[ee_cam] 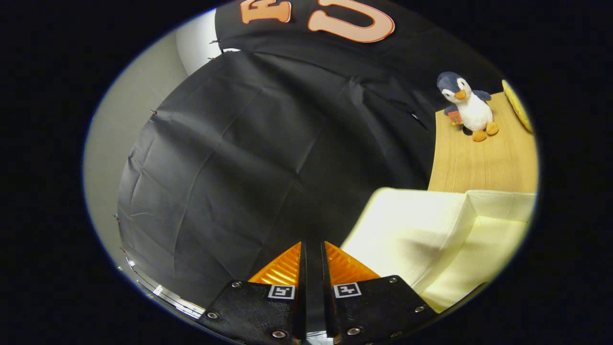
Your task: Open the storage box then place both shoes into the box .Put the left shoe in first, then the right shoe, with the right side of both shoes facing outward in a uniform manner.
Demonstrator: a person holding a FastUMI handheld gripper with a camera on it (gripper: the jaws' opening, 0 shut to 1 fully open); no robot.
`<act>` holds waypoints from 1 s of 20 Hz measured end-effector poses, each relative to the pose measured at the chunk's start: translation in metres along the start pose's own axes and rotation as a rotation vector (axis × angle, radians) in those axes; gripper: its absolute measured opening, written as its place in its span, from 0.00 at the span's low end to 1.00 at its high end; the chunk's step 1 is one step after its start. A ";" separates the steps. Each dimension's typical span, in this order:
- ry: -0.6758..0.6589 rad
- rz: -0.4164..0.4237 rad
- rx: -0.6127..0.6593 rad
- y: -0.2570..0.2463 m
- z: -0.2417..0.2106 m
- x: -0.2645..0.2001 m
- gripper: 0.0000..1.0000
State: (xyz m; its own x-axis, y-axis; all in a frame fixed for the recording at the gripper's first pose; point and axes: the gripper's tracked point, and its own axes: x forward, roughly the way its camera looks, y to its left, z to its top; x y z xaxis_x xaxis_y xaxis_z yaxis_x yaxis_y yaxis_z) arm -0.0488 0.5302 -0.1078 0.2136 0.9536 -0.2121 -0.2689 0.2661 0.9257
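**Gripper aimed at the cloth wall, pale box off to its right**

Black cloth wall [249, 158] hangs straight ahead, creased, pinned along its edge, pale room wall beyond it. Wooden tabletop [483, 163] sits further right, with a plush penguin [467, 108] upright near its back and a yellow rimmed object [517, 105] just past the penguin, too cut off to name.

Gripper [312, 249]: fingers drawn nearly together, a thin slit between the tips, nothing held. They point at bare cloth.

Storage box [445, 235], cream and fabric-like, lies to the right of the fingers and a little ahead, in front of the tabletop. A corner seam shows where two faces meet; whether the lit face is a lid or a side wall I cannot tell, nor whether it is open yet. Its visible long edge runs away from the fingers toward the table.

Judgement: opening step looks not yet begun. Coming move turns on swinging right, since the box lies off the fingers' line, and on spreading the fingers first.
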 end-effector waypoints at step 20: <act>-0.214 -0.741 -0.094 -0.274 -0.014 -0.298 0.87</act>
State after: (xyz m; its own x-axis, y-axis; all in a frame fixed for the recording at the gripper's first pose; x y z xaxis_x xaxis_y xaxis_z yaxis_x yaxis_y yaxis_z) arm -0.0521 0.1751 -0.3032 0.5430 0.4769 -0.6912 -0.0621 0.8436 0.5333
